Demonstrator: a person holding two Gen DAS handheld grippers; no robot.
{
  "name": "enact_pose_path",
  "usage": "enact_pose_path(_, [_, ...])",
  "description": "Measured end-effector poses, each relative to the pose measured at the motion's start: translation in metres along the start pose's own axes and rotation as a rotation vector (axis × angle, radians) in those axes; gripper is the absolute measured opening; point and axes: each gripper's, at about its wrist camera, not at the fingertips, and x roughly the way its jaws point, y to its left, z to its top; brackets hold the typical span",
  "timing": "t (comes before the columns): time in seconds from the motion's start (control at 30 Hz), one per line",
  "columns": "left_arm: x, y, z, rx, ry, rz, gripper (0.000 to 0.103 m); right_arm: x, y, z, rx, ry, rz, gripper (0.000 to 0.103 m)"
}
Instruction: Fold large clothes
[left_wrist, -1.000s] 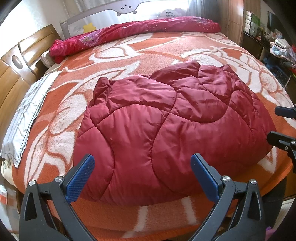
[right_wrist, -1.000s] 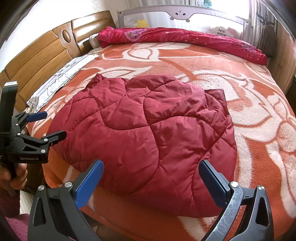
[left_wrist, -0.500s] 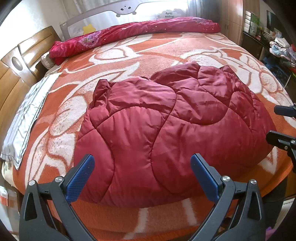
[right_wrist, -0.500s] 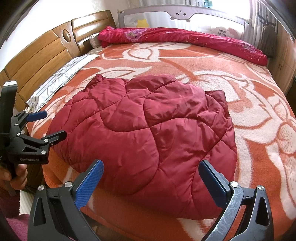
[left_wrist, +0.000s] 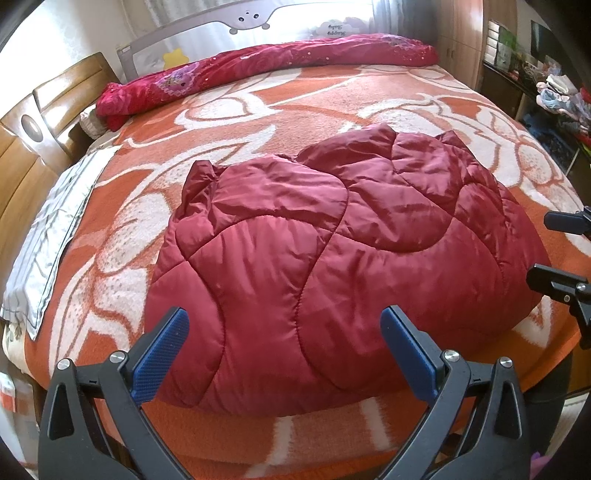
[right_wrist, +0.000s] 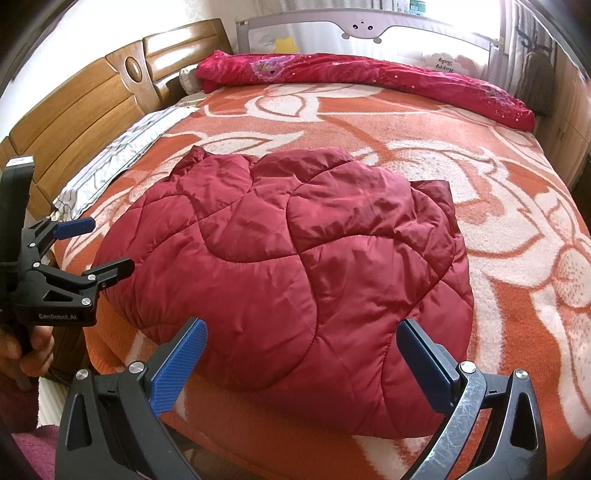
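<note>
Crimson quilted fabric identifies the task item: a padded jacket (left_wrist: 332, 254) lying folded into a compact, rounded bundle on the orange-and-white floral blanket (left_wrist: 295, 110), near the bed's front edge.

Left to right in the left wrist view: a wooden headboard (left_wrist: 29, 147) sits at 9 o'clock, a grey striped pillow (left_wrist: 48, 236) just inside it, the jacket at centre, and the right gripper (left_wrist: 565, 251) at 3 o'clock, beside the jacket's right edge. A rolled red floral quilt (left_wrist: 258, 66) lies at 12 o'clock along the bed rail (left_wrist: 251, 18).

Gripper state: the left gripper (left_wrist: 284, 350) has its blue pads spread wide with nothing between them. In the right wrist view the right gripper (right_wrist: 303, 365) is likewise spread and empty, held over the jacket's near edge without visible contact.

Change against the frames from one second ago: almost none. Both grippers keep the same spread and nearly the same position; the jacket's outline, seams and creases match, and the views shift only slightly. Judgement: no fabric is being moved, so the fold appears complete or paused. A short flap (right_wrist: 436, 188) projects at the bundle's far right corner; whether it needs tucking cannot be determined.
</note>
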Motion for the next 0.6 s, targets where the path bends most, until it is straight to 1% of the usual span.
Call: enact_pose_path(0.6, [0.0009, -0.0016, 0.0016, 0.004, 0.001, 0.000, 0.103, 0.0016, -0.0019, 0.0007, 0.001, 0.001, 0.001, 0.103])
